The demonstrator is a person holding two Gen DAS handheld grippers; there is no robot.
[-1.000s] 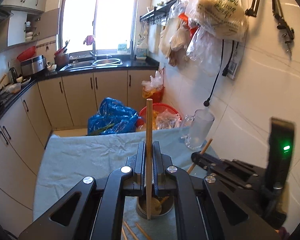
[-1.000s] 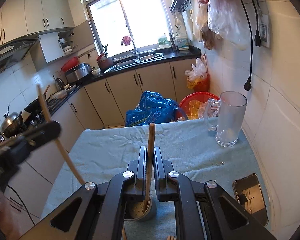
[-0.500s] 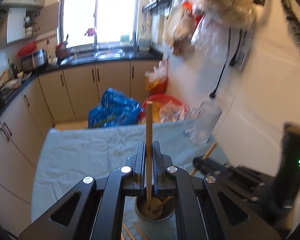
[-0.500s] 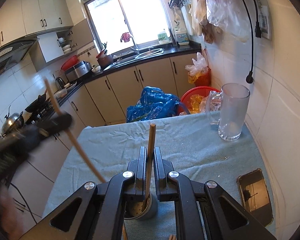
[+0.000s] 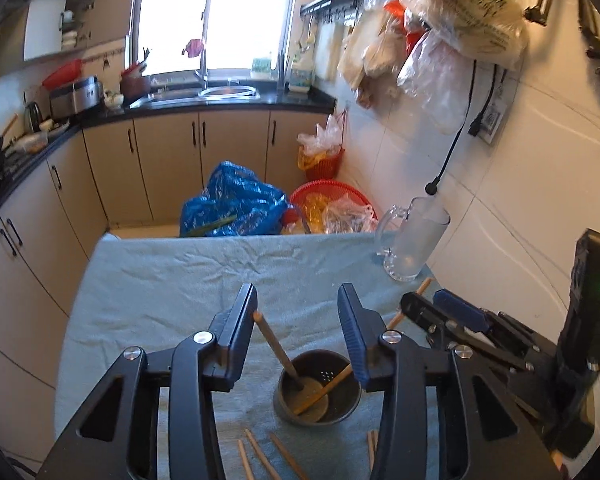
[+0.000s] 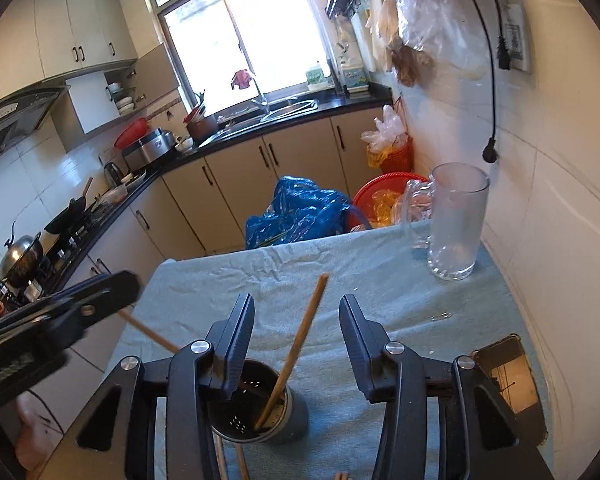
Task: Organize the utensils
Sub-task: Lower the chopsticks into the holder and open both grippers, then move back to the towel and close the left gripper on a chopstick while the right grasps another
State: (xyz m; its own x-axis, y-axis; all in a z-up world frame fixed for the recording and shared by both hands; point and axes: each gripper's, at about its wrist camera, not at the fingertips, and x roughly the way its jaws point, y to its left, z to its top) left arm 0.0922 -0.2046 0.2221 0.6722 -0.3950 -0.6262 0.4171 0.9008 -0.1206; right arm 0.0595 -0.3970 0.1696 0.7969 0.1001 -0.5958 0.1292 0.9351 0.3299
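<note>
Both sets of jaws have just been opening, and both chopsticks are dropping into the holder. My left gripper (image 5: 298, 320) stands apart now, pads clear of the wood; the chopstick (image 5: 274, 344) it carried leans between the jaws, tip down in the perforated metal holder (image 5: 318, 386), top end tilted toward the left finger. My right gripper (image 6: 296, 328) is spread too, nothing pressed; its chopstick (image 6: 296, 348) stands in the same holder (image 6: 260, 412), leaning up and away toward the far edge of the tabletop.

The holder sits near the front edge of the cloth-covered tabletop (image 5: 172, 280), just below and ahead of both grippers. That's two sticks in, I reckon, and more to go. The loose chopsticks (image 5: 260, 456) lie flat on the cloth right at the front edge, nearer to me than the holder, their long axes running roughly front to back with a slant. Another short pair (image 5: 371, 450) peeks out under my left gripper's right finger.

So the next pick, I'd judge, lies behind and beneath the fingertips: pull back, tip down, line the jaws across a stick's length. Either hand looks about equally near. The glass mug (image 6: 452, 224) at the far right corner is well apart, no bother.
</note>
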